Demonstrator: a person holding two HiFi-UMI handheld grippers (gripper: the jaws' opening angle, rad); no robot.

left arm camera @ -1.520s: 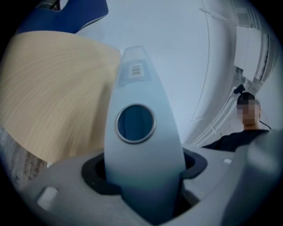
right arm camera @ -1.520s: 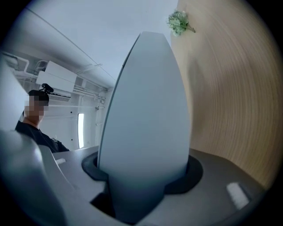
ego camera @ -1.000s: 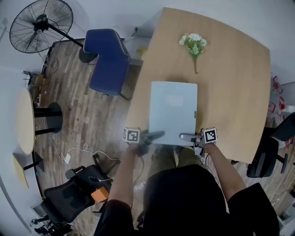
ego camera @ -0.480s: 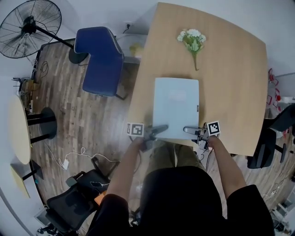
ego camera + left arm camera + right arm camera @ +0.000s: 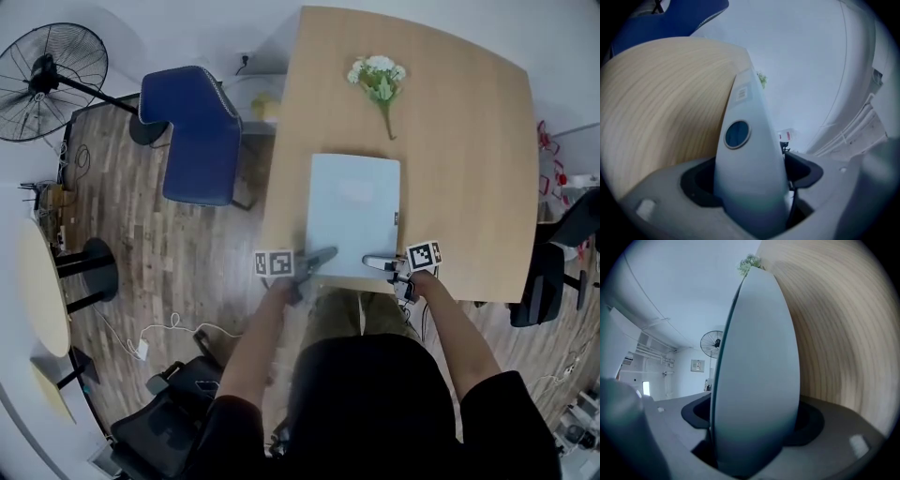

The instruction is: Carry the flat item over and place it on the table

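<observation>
Opening both grippers at the near edge of the flat item (image 5: 354,211). It is a pale blue-white panel lying flat on the wooden table (image 5: 469,169), dead ahead of me at 12 o'clock, with its short near edge close to the table edge.

My left gripper (image 5: 317,259) is at the panel's 7 o'clock corner. Its jaws are spreading with the panel edge between them, and the left gripper view shows dark gaps on both sides of the panel. A round dark dot sits on the face seen there.

My right gripper (image 5: 377,262) is at the 5 o'clock corner. Its jaws are also spreading, with the panel edge standing between them and not pinched. The wood grain runs along one side in that view.

A small bunch of white flowers (image 5: 378,75) lies on the table past the panel at 12 o'clock, well apart from it. A blue chair (image 5: 192,131) stands off the table at 10 o'clock, with a floor fan (image 5: 47,80) further out the same way. A black office chair (image 5: 548,291) is at 3 o'clock, beside the table corner.
</observation>
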